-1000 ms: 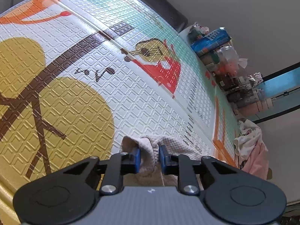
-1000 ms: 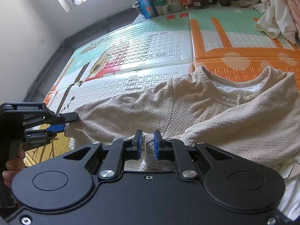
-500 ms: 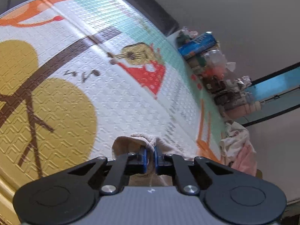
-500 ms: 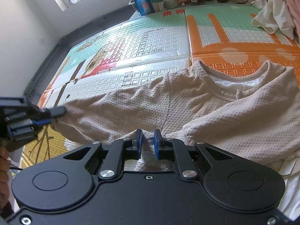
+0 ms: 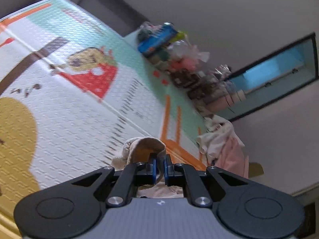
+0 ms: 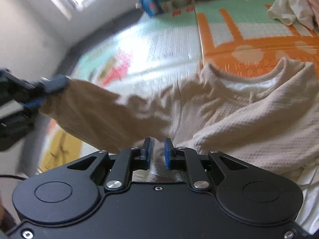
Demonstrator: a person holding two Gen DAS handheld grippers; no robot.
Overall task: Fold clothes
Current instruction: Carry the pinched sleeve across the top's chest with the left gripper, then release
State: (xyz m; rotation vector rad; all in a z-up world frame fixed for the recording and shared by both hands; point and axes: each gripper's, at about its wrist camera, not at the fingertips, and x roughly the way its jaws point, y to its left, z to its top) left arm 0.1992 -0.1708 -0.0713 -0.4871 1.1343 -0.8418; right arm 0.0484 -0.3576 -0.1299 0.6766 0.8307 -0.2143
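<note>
1. Left gripper (image 5: 159,164) was clenched on the cuff of the beige sleeve (image 6: 99,109); its blue pads were nearly together with cloth bulging out above them; one second back the same pads stood wider around the cuff, so the grip had tightened since then.
2. That sleeve had come up off the play mat (image 5: 79,109); earlier it lay low and stretched out flat, now it hung in the air from the cuff, sagging toward the shirt's collar (image 6: 245,75).
3. Both views were motion-blurred; my read: the left hand was mid-swing, carrying the cuff toward the collar side.
4. Right gripper (image 6: 158,153) was pinching shirt (image 6: 249,119) fabric below the collar, near the armpit seam; the gap between its pads looked the same as before; it seemed to act as the anchor.
5. Shirt body lay face-up on the mat, collar toward the orange panel; a spare clothes pile (image 6: 295,2) sat well beyond the collar.
6. Judgement: a sleeve fold-in was under way; shirt only partly folded; risk was the anchor slipping and dragging the body.
</note>
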